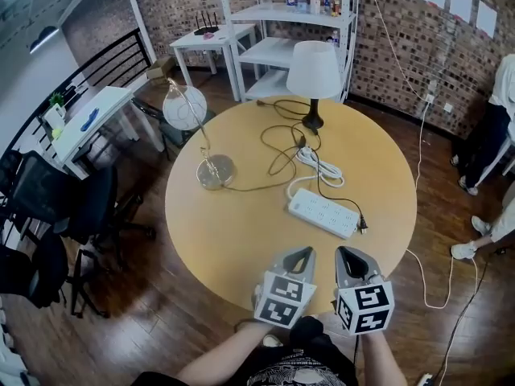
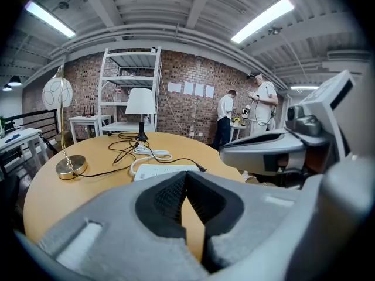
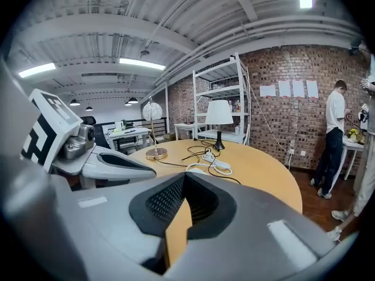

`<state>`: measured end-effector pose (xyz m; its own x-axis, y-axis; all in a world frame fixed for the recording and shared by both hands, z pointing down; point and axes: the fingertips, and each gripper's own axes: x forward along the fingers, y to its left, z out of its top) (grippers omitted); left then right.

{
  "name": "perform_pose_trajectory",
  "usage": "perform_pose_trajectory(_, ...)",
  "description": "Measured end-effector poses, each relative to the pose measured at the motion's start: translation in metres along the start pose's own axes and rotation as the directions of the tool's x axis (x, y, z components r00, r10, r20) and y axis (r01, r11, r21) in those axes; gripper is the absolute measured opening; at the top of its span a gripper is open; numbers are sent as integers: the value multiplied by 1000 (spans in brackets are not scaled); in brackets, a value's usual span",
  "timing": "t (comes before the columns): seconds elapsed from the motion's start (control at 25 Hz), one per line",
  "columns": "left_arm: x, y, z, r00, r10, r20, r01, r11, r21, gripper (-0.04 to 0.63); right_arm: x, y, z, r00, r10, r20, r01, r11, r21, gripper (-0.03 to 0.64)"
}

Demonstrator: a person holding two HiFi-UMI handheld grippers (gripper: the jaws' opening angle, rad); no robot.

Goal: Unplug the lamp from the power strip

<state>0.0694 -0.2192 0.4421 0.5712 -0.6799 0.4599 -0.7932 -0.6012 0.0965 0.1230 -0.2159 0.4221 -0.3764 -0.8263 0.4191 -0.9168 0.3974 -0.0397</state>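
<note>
Lying flat: rectangular white power strip (image 1: pixel 323 212)

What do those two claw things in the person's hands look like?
Both the left gripper and the right gripper are smooth grey shells that taper to a point. Inside they are lined with black ribbed pads. Each carries a white cube printed with black square markers. The person wears a dark printed shirt.

The head view looks steeply down on the table (image 1: pixel 225 240). Both gripper views face low across it from its near edge, sharing the lamp (image 2: pixel 140 102).
</note>
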Motion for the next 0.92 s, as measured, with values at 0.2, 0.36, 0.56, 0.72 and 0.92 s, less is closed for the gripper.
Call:
perform_pose_trajectory(0.2,-35,-7,-11,1000,-15,24,15,1000,7,0,-20,35,-7,1000,-5,4,5,1000,11,0)
perform_pose_trajectory(0.36,-50,-16,-18,999,-18,35,18,1000,1,0,-32,47,-15,1000,-2,4,2,1000,18,0)
perform_pose_trajectory(0.56,-63,-16,-21,999,-21,45,21,1000,-5,0,-37,60,-16,1000,3,5,-3,1000,18,0)
perform_pose_trajectory(0.72,-66,-17,-29,999,-25,43,25,1000,3,0,-37,67,-25,1000,7,0,-7,1000,19,0)
perform_pose_trajectory(0.92,-67,-20,-26,999,-33,41,33,999,1,0,-38,68,-22,1000,12,-4,-12,1000,14,0)
